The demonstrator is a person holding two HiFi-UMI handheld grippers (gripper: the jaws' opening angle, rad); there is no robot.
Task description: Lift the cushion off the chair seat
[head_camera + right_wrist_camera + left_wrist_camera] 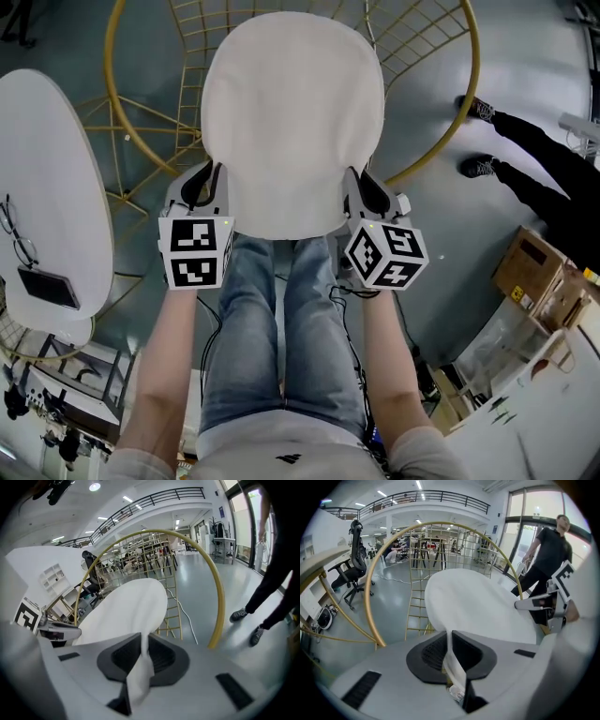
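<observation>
A white oval fabric cushion (pixel 292 112) sits over the middle of a round gold wire-frame chair (pixel 221 603), whose ring shows to both sides of it and beyond its far edge. The left gripper (pixel 208 183) is at the cushion's near-left edge and the right gripper (pixel 361 183) at its near-right edge. Each gripper's fingers are closed on that edge, with the fabric between them. The person's two legs stand just below the cushion's near edge, between the grippers.

Left of the chair is a white oval worktop (pixel 47 169). On it lie a pair of thin-framed spectacles (pixel 14 230) and, nearer, a dark flat rectangular phone (pixel 47 286). Right of the chair, on the floor, stands a bystander in black trousers (pixel 534 173). Nearer on that side are brown cardboard boxes (pixel 539 272).
</observation>
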